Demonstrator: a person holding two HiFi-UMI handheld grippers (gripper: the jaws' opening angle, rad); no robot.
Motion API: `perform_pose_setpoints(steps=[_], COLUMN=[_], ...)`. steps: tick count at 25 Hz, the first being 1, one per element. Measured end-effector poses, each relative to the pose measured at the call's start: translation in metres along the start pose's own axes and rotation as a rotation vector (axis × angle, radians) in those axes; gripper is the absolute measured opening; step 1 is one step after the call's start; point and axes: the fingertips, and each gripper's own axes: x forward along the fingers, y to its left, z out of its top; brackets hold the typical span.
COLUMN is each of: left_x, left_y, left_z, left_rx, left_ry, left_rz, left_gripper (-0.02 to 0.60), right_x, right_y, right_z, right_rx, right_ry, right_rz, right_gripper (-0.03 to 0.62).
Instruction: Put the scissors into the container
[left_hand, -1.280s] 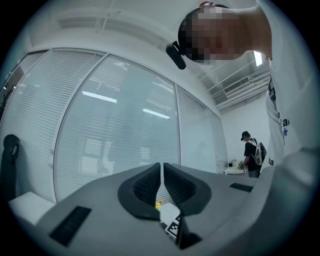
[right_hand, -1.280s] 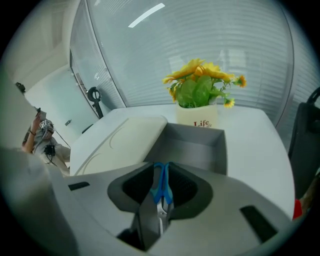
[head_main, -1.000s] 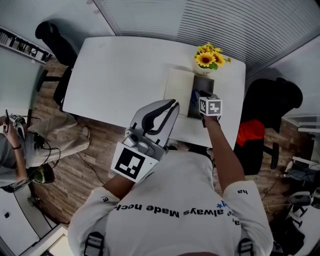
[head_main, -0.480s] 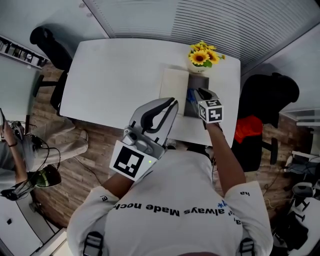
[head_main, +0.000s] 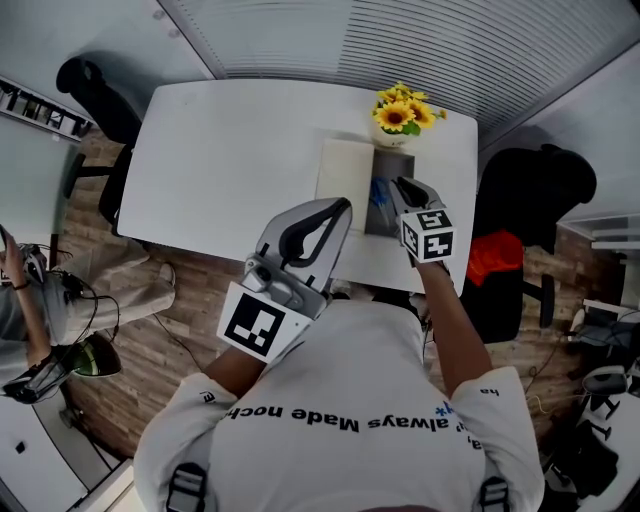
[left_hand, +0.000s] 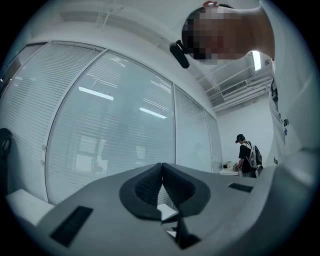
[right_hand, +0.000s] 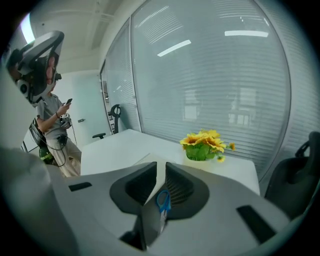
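Blue-handled scissors (head_main: 378, 192) lie in the narrow grey container (head_main: 395, 165) on the white table (head_main: 230, 150), just in front of the flower pot. My right gripper (head_main: 401, 186) hovers above that container. Its jaws have just been closing, a narrow gap still stands between them, and nothing is in it. In the right gripper view the scissors (right_hand: 162, 201) show through the gap of the right gripper (right_hand: 161, 167), down inside the container (right_hand: 149, 220). My left gripper (head_main: 343, 206) is held over the table's near edge, shut and empty; in its own view the left gripper (left_hand: 161, 167) points at the blinds.
A pot of sunflowers (head_main: 400, 115) stands behind the container, also in the right gripper view (right_hand: 202, 145). A white flat sheet (head_main: 345, 170) lies left of the container. Black chairs (head_main: 535, 200) (head_main: 100, 85) flank the table. A person (head_main: 30, 290) stands at the left.
My right gripper has lifted away from the container and come nearer the camera, leaving the scissors inside. Its jaws stand narrower. The left gripper has stayed put.
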Motion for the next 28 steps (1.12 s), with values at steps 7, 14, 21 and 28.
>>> perform_pose_setpoints(steps=[7, 14, 21, 28], left_x=[0.005, 0.010, 0.015, 0.018], left_y=[0.003, 0.009, 0.012, 0.011], left_z=[-0.003, -0.008, -0.006, -0.007], left_rx=[-0.005, -0.013, -0.015, -0.016], left_ry=[0.005, 0.010, 0.002, -0.002], left_rz=[-0.002, 0.002, -0.003, -0.004], left_gripper=[0.020, 0.020, 0.018, 0.018], right_x=[-0.024, -0.050, -0.074, -0.107], right_y=[0.004, 0.009, 0.014, 0.017], right_z=[0.026, 0.054, 0.073, 0.093], right_rx=[-0.014, -0.013, -0.080, -0.102], right_ry=[-0.064, -0.132, -0.168, -0.226], right_rz=[0.006, 0.012, -0.006, -0.016], right_gripper=[0.058, 0.054, 0.052, 0.044])
